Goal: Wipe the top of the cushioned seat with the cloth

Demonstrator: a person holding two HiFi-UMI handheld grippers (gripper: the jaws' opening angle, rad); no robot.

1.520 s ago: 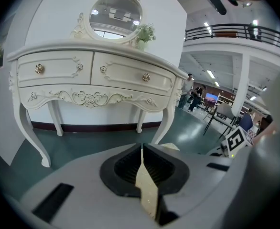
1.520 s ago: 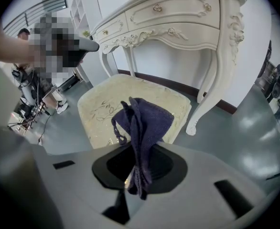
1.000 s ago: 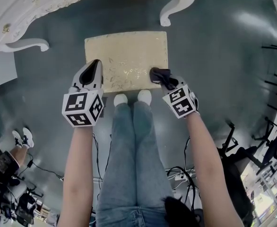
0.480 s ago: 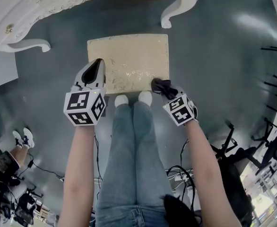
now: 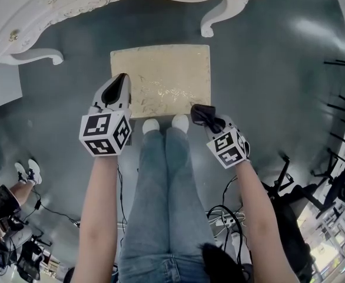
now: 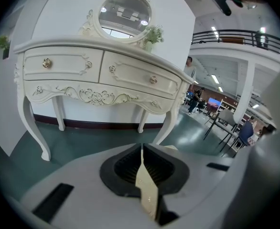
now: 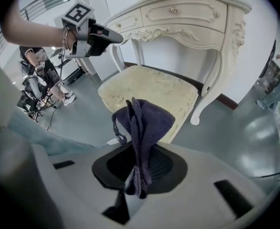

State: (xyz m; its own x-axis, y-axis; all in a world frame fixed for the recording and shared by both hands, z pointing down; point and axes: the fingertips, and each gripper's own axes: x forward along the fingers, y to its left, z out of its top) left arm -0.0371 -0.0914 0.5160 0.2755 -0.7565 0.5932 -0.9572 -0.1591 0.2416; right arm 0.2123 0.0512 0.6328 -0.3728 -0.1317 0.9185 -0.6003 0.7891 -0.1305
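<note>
Cream patterned upholstery covers the cushioned seat (image 5: pixel 161 78), which stands on a glossy grey-green floor (image 5: pixel 266 69) before a carved white dressing table (image 5: pixel 72 5) with a round mirror (image 6: pixel 125 13). The only print is black-and-white square markers on each gripper's cube (image 5: pixel 103 134). The right gripper (image 7: pixel 140 156) is clamped on the dark purple cloth (image 7: pixel 144 123) at the seat's near right corner. The left gripper (image 5: pixel 120 81) hangs over the near left edge, jaws together.

Ornate white dressing table (image 6: pixel 63 66) with round mirror (image 6: pixel 124 13), teal floor (image 5: pixel 266 69), perhaps desks (image 6: pixel 221 123) beyond.
</note>
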